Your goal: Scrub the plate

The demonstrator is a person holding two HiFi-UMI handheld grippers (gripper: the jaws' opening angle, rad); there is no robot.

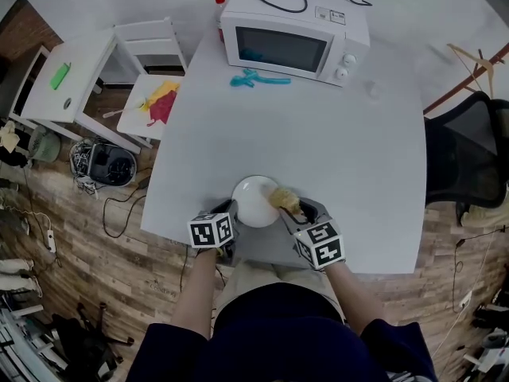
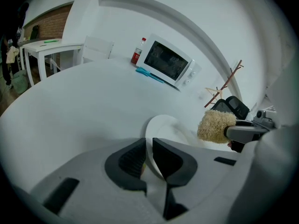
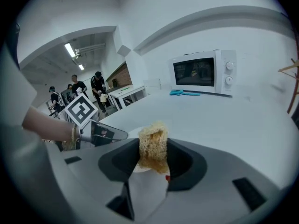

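Note:
A white plate (image 1: 253,200) is near the front edge of the white table (image 1: 318,134). My left gripper (image 1: 230,216) is shut on the plate's left rim; in the left gripper view the rim (image 2: 159,125) runs edge-on between the closed pads of that gripper (image 2: 148,155). My right gripper (image 1: 292,209) is shut on a tan fibrous scrubber (image 1: 283,198), which rests at the plate's right side. In the right gripper view the scrubber (image 3: 152,146) fills the jaws of that gripper (image 3: 153,157), with the plate (image 3: 135,133) just behind it. The scrubber (image 2: 216,125) also shows in the left gripper view.
A white microwave (image 1: 294,34) stands at the table's far end, with a teal tool (image 1: 258,79) in front of it and a red bottle (image 1: 220,2) beside it. A black chair (image 1: 465,161) is at the right. A small white table (image 1: 67,74) and a chair (image 1: 151,106) are at the left.

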